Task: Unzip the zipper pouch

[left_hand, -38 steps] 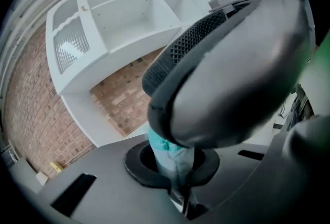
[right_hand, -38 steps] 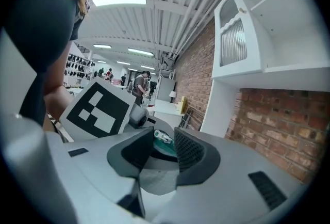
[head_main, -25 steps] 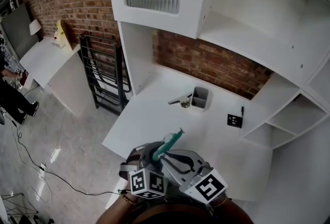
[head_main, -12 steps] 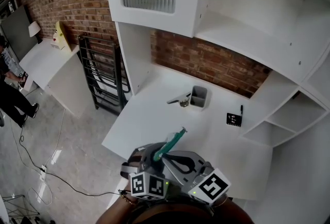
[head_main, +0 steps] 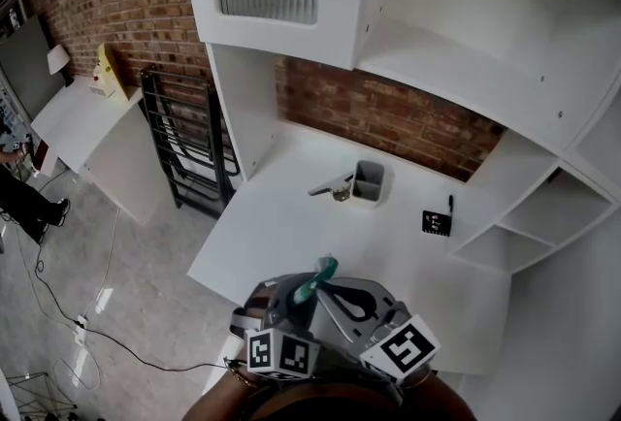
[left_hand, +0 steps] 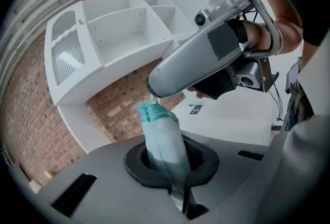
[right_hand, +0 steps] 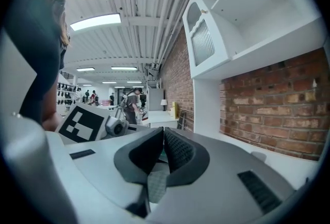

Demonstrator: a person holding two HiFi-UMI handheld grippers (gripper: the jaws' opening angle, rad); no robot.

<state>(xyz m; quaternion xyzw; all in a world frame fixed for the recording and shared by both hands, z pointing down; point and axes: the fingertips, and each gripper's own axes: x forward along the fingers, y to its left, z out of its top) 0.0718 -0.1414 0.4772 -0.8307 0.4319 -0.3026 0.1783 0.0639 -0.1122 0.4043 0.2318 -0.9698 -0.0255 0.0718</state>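
A teal zipper pouch (head_main: 317, 274) hangs in the air over the near edge of the white desk (head_main: 281, 225). My left gripper (head_main: 297, 301) is shut on its lower part; in the left gripper view the pouch (left_hand: 164, 138) stands up out of the closed left gripper (left_hand: 174, 169). My right gripper (head_main: 326, 285) comes in from the right. Its tip (left_hand: 153, 93) sits at the pouch's top end, on a small silvery zipper pull (left_hand: 152, 98). In the right gripper view the right gripper (right_hand: 163, 152) has its pads together, a sliver of teal between them.
A grey cup (head_main: 369, 181) with a metal item (head_main: 328, 187) beside it stands mid-desk. A small black card (head_main: 437, 223) lies further right. White shelves (head_main: 543, 215) rise behind and to the right; a black rack (head_main: 184, 143) stands on the left.
Both grippers and the pouch have shifted a little, and the right gripper's tip has closed in on the pouch's top end. Less of the pouch shows beyond the jaws.
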